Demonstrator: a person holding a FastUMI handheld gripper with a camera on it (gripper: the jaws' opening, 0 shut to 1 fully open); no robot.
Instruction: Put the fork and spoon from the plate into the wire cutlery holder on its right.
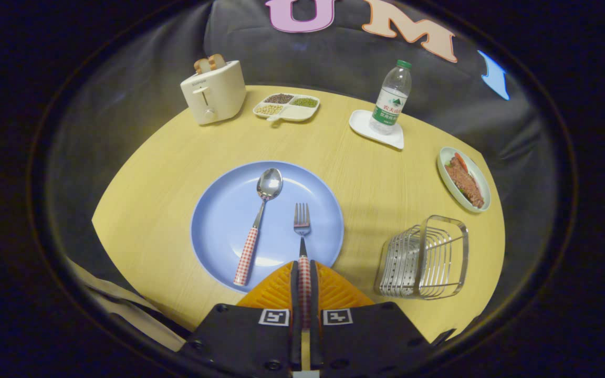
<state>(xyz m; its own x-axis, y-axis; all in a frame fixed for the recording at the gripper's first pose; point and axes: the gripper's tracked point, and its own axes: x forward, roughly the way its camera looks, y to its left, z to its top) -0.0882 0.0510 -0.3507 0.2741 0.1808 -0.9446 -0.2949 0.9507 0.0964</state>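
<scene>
Fingers (pixel 304 273) clenched on the fork (pixel 302 226), both pressing its checked handle from either side at the near edge of the blue plate (pixel 218 210). Fork's tines pointing to the far side, over the plate's right half; whether lifted or resting on the plate, cannot tell. Spoon (pixel 260 215) lying on the plate just left of the fork, apart from it, bowl toward the far side, checked handle slanting near and left to the plate's rim. Wire cutlery holder (pixel 424 258) standing on the desk (pixel 166 173) to the right of the plate, near but not touching it, nothing seen inside. Farther off on the right, an oval dish (pixel 441 173) carrying sliced meat with some greens. Toward the far side, a plastic water bottle (pixel 392 97) upright on a small white tray (pixel 360 123). Left of that, a divided dish (pixel 287 118) with beans or grains in its compartments. At the far left, a cream toaster (pixel 213 92) with two slices of bread (pixel 209 63) sticking up from its slots. Pale yellow desk with a curved far edge against dark cloth.
</scene>
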